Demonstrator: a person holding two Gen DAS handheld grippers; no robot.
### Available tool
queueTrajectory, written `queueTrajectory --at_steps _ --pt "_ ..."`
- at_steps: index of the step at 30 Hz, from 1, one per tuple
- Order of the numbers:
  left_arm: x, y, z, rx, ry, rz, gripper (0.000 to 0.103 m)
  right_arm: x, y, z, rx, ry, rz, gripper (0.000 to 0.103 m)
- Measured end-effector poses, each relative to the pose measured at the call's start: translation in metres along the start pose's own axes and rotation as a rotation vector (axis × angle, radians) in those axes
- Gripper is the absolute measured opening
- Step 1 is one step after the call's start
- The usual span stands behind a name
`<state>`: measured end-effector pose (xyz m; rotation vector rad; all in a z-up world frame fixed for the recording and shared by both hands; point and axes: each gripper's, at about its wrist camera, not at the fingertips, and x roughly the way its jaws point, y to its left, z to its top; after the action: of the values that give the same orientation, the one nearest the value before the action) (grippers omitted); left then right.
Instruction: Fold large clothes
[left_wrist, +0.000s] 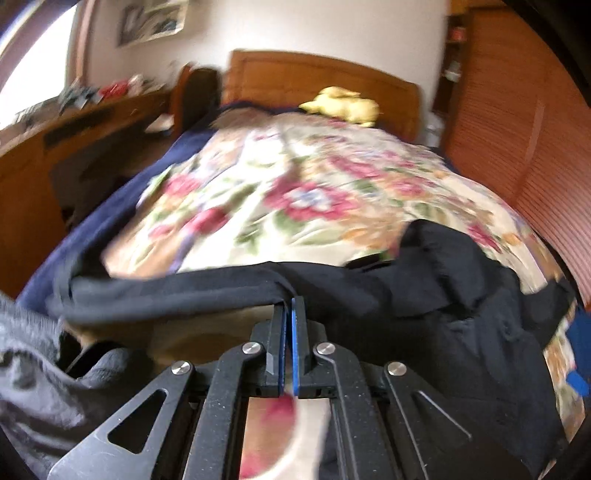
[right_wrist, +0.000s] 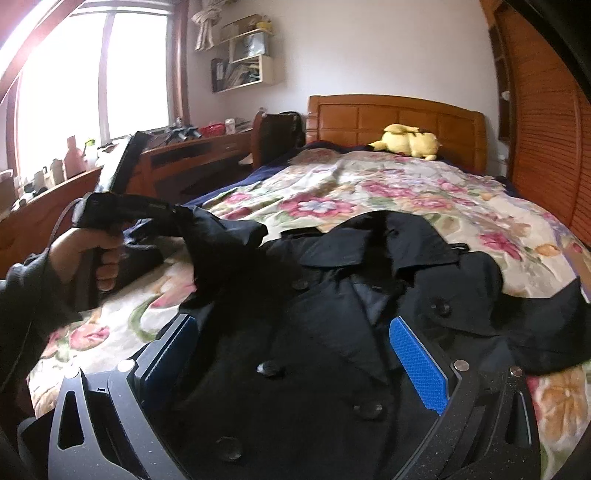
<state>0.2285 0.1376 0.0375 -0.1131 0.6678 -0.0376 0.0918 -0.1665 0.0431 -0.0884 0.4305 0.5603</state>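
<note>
The left gripper (left_wrist: 289, 306) was clamped on the sleeve (right_wrist: 221, 232) of the black coat (right_wrist: 332, 332), holding it raised above the floral bedspread (right_wrist: 369, 184). The right gripper (right_wrist: 295, 354) hung over the coat front, jaws apart, gripping nothing.

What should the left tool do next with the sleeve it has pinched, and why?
Probably carry the sleeve across onto the coat's buttoned front. The left tool is shut on the sleeve's black cloth, lifted off the floral bedspread, while the right tool hangs open over the chest.

Both grippers (right_wrist: 295, 365) were black with silver rivets and blue ribbed pads (right_wrist: 419, 363); beside the coat (right_wrist: 332, 314), the person's sleeve (right_wrist: 26, 291) was dark grey.
</note>
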Motion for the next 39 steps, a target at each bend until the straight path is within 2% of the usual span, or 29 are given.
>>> queueTrajectory --at_steps 6,9,11,13,16,20,25,31,34,39 --pt "-0.02 -0.067 -0.006 0.144 -0.007 -0.044 0.003 -0.011 -0.013 -0.003 0.013 -0.019 -0.099 0.103" --pt "-0.031 -0.085 -0.02 0.194 -0.013 -0.067 0.003 -0.011 -0.016 -0.006 0.028 -0.012 -0.112 0.103" --pt "-0.038 -0.09 -0.027 0.19 -0.01 -0.08 0.003 -0.011 -0.018 -0.007 0.035 -0.006 -0.119 0.103" --pt "-0.05 -0.088 -0.035 0.169 -0.016 -0.104 0.004 -0.01 -0.015 -0.008 0.041 0.001 -0.122 0.103" --pt "-0.065 -0.086 -0.044 0.143 -0.042 -0.139 0.02 -0.011 -0.009 -0.009 0.044 0.005 -0.123 0.103" --pt "-0.09 -0.089 -0.059 0.146 -0.082 -0.165 0.032 -0.015 -0.01 -0.004 0.042 0.004 -0.118 0.103" --pt "-0.112 -0.08 -0.08 0.171 -0.129 -0.104 0.034 -0.018 -0.011 -0.002 0.03 -0.002 -0.08 0.103" --pt "-0.117 -0.05 -0.092 0.143 -0.126 -0.094 0.035 -0.024 -0.005 0.01 -0.013 -0.021 -0.051 0.103" --pt "-0.118 -0.037 -0.094 0.156 -0.133 -0.054 0.036 -0.021 0.007 0.025 -0.05 -0.022 -0.03 0.102" --pt "-0.113 -0.008 -0.098 0.135 -0.099 -0.047 0.036 0.012 0.039 0.065 -0.165 -0.01 0.019 0.098"
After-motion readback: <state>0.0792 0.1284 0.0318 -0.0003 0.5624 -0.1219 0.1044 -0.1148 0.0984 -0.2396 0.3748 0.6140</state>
